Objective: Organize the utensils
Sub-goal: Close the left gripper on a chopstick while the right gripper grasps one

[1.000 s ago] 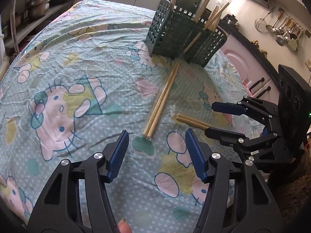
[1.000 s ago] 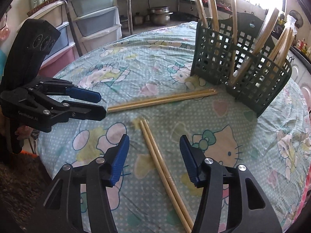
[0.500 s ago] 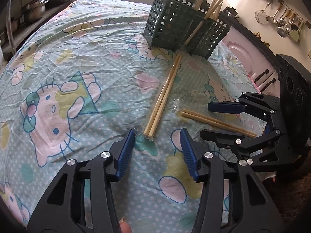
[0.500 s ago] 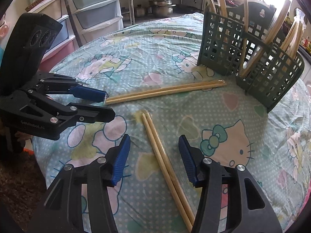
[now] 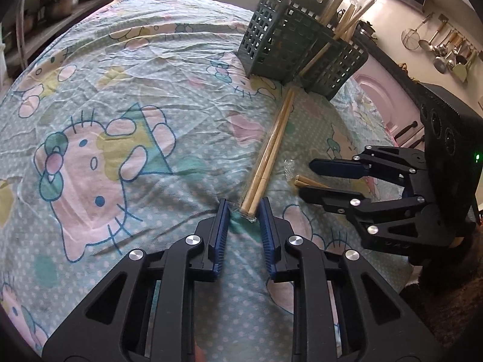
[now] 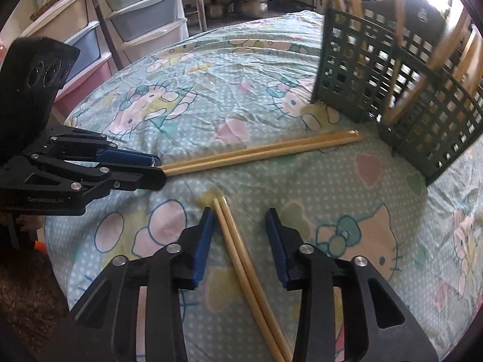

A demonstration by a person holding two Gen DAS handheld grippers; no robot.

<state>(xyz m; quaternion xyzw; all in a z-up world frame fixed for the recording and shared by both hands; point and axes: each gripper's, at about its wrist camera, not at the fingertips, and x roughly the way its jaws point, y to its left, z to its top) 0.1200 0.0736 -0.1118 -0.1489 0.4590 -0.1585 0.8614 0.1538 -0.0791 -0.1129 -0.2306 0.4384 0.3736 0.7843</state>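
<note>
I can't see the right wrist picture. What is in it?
The right tool is closing around a pair of chopsticks lying on a cartoon tablecloth. The left tool reaches another pair, near a green basket holding more.

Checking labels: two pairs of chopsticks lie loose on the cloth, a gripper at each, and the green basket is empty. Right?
Not quite: the green basket is not empty. Both wrist views show several chopsticks standing in it. The rest holds: one pair of chopsticks has its near end between the left gripper's closing jaws, and the other pair lies between the right gripper's closing jaws.
</note>
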